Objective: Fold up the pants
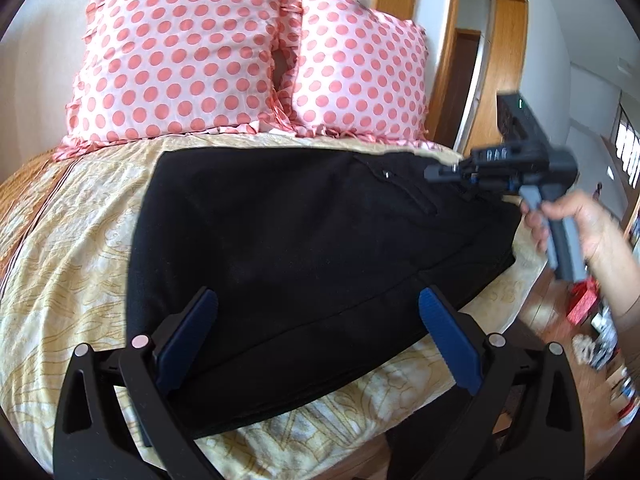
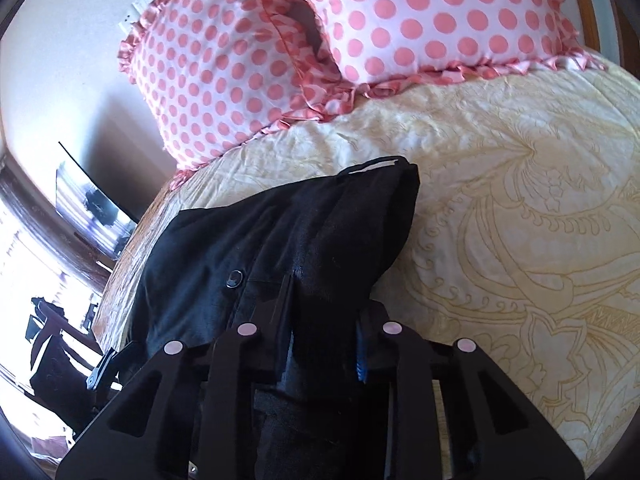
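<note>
Pants (image 1: 320,248), black, lie in a folded stack on the bedspread (image 1: 72,248), in front of the polka-dot pillows (image 1: 180,52). Right gripper (image 2: 324,320) is clamped on a bunch of the waist cloth; left gripper (image 1: 316,328) hovers over the near edge with jaws spread, holding nothing. Risk: with one end pinched only, pulling may drag the layers askew; thick cloth may slip from the narrow bite, undoing the fold.
</note>
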### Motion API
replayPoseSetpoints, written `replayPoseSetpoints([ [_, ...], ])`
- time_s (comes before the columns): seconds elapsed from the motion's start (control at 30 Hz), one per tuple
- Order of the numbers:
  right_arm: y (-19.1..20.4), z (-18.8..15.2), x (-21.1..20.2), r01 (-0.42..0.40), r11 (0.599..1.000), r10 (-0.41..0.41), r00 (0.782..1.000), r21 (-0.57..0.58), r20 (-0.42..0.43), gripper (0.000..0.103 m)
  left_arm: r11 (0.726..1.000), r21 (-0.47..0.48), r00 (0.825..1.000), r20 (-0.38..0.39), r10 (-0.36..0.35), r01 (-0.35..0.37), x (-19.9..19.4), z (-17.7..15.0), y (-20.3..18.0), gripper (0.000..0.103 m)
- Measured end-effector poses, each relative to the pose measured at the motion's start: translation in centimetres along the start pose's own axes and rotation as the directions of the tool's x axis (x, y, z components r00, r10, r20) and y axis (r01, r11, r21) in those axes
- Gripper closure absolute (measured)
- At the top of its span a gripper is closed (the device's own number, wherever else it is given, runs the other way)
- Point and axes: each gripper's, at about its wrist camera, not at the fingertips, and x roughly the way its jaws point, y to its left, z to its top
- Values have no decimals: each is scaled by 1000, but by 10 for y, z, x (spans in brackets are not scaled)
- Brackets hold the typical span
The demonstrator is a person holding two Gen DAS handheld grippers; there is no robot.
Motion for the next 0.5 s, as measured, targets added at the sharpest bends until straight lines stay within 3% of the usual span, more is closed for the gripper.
replayPoseSetpoints([
  [0.13, 6, -2, -5, -44, 998, 45, 999, -35, 25, 79, 998, -57, 996, 86, 38, -34, -26, 33, 22, 2],
  [0.2, 9, -2, -8, -85, 995, 86, 996, -49, 38, 80, 994, -105, 995, 86, 52, -43, -27, 47, 40, 2],
  [0.33, 9, -3, -6, -72, 996, 75, 997, -56, 37, 80, 974, -222, 999, -6, 54, -54, -1, 71, 86, 5],
  [0.5, 0, -4, -3, -88, 996, 89, 996, -19, 32, 80, 927, -373, 986, -144, -85, 26, 43, 80, 130, 18],
])
